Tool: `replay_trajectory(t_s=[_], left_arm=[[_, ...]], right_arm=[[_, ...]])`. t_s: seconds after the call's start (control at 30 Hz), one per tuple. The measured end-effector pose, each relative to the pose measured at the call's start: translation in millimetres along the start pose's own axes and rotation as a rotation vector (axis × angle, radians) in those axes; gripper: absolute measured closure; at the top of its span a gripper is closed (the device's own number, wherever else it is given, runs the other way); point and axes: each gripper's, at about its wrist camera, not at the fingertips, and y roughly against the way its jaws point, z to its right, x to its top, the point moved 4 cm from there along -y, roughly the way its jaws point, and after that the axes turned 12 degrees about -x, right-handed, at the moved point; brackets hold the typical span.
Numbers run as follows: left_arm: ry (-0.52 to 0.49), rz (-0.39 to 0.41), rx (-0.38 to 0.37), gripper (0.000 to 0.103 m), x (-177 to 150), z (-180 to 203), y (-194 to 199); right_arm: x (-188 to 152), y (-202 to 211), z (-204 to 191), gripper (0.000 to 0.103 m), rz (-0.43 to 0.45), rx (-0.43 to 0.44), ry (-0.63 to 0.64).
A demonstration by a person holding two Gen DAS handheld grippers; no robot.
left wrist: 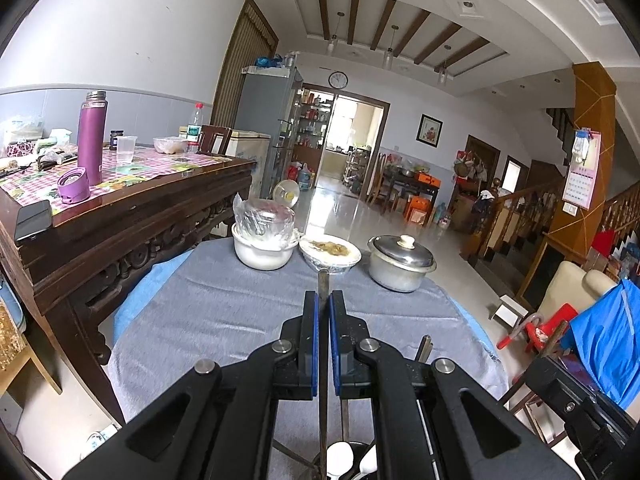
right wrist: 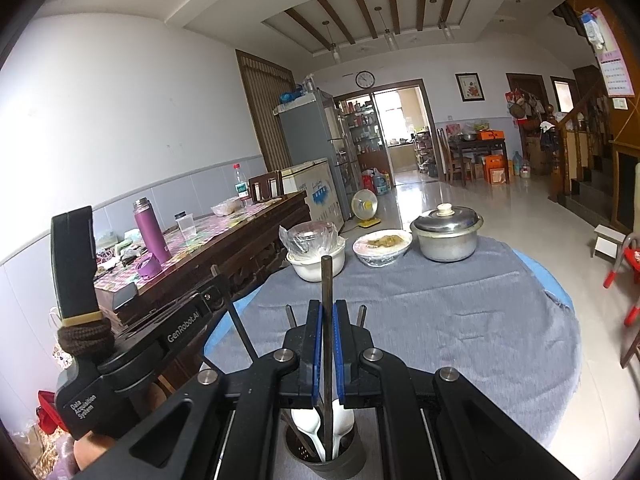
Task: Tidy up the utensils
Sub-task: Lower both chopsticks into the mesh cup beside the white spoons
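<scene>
Right now both tools are pinched narrow on thin dark sticks. On the left wrist view, the left tool has its blue pads closed on a chopstick that runs up between them, its tip poking out above the fingers toward the dishes. On the right wrist view, the right tool grips another chopstick the same way, held upright, with its lower end down inside a dark utensil holder just below the fingers.

That holder stands at the near edge of the counter, which is covered with a grey cloth. White spoons stand in the holder beside the chopstick, and more dark sticks rise behind the fingers. The left tool's body shows at the left of the right wrist view, close beside the right one.

Along the far edge of the counter sit a white bowl with a plastic-wrapped container on top, a covered dish of food next to it, and a lidded metal pot farther right. A long wooden table with a purple flask stands to the left of the counter.
</scene>
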Motion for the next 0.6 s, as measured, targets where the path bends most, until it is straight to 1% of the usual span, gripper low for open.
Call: replay_trajectory(t_s=[0.6], left_arm=[[0.002,-0.027,0.014,0.098,-9.4,-7.8,-6.3]], right_arm=[[-8.6,-1.9,-5.9,0.097,-0.015,0.0,0.024]])
